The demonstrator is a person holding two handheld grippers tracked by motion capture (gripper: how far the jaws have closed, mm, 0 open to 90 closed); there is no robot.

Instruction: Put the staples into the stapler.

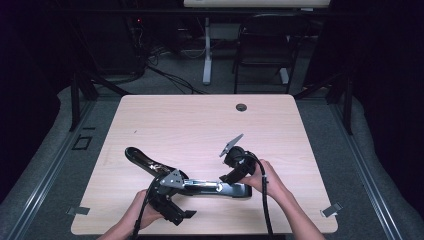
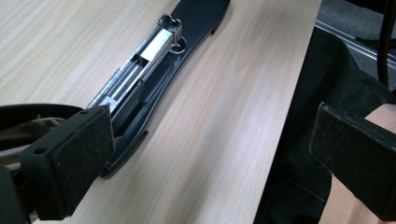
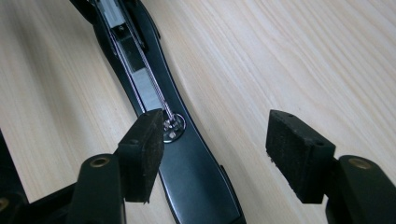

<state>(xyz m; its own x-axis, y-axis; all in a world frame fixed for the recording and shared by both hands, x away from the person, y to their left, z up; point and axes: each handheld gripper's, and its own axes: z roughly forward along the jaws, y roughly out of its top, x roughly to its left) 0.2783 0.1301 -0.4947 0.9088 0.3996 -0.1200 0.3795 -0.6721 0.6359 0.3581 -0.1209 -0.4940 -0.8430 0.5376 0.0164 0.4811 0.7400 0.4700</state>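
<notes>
A black stapler [image 1: 220, 188] lies swung open flat on the wooden table [image 1: 200, 120], its top arm [image 1: 142, 160] stretching to the upper left. My left gripper [image 1: 184, 200] is at the hinge near the front edge. In the left gripper view its jaws [image 2: 212, 140] stand wide apart, one pad [image 2: 79, 154] beside the stapler's metal magazine [image 2: 154, 51], the other past the table's edge. My right gripper [image 1: 230, 175] hovers over the base's right end. Its jaws [image 3: 219, 140] are open, the left pad [image 3: 144, 144] just above the base [image 3: 196, 186], touching nothing.
A round cable hole [image 1: 241, 107] sits near the table's far edge. Behind the table stand a black chair [image 1: 265, 45] and a desk leg [image 1: 206, 50]. The person's dark-clothed lap [image 2: 322, 93] is just past the front edge.
</notes>
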